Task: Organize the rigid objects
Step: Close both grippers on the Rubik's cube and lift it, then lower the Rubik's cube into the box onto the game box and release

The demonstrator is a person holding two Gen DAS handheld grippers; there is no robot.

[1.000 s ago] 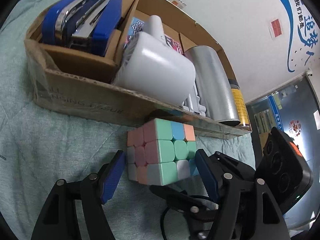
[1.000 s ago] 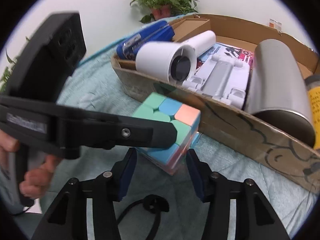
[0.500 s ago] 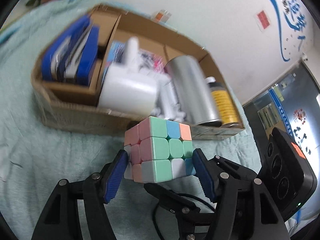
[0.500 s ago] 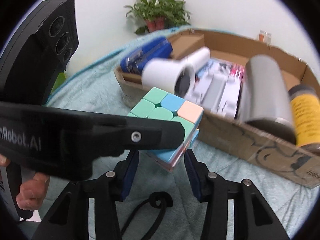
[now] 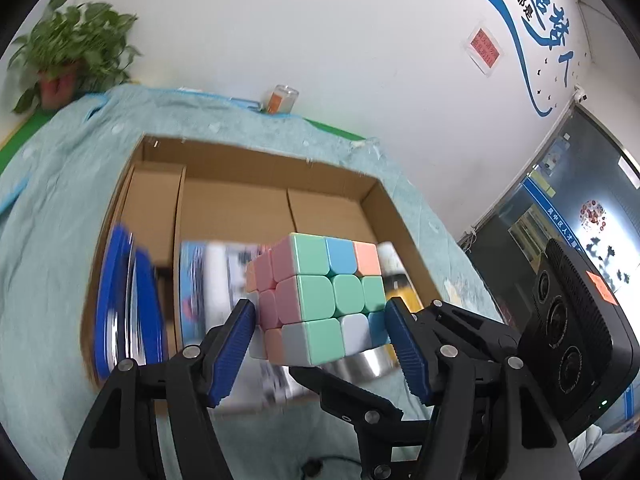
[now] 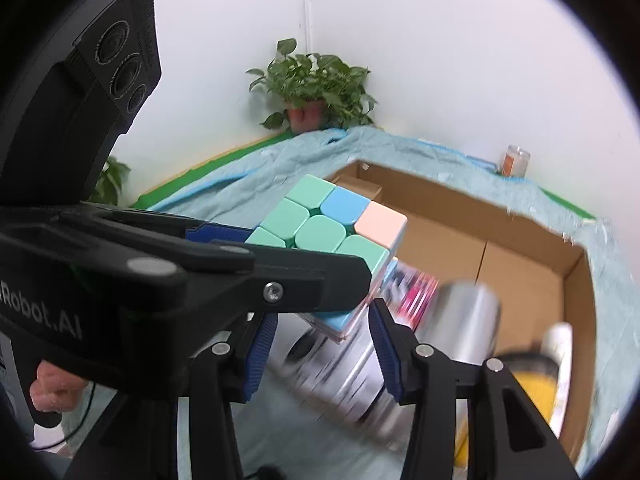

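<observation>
My left gripper [image 5: 320,340] is shut on a pastel puzzle cube [image 5: 320,296] and holds it in the air above the open cardboard box [image 5: 240,164]. In the right wrist view the cube [image 6: 328,224] sits between the left gripper's blue pads [image 6: 216,234], above and ahead of my right gripper [image 6: 320,344]. The right gripper is open and holds nothing; the cube's lower corner hangs near its fingertips.
The box holds blue staplers [image 5: 128,296], a printed flat package [image 5: 208,292], a silver cylinder [image 6: 460,320] and a yellow-labelled bottle [image 6: 524,376]. It rests on a teal cloth [image 5: 52,208]. A potted plant [image 6: 312,84] and a small jar [image 6: 516,160] stand by the wall.
My left gripper has lifted the cube off the cloth and carried it up over the box. Both views now look down into the box from higher up.
</observation>
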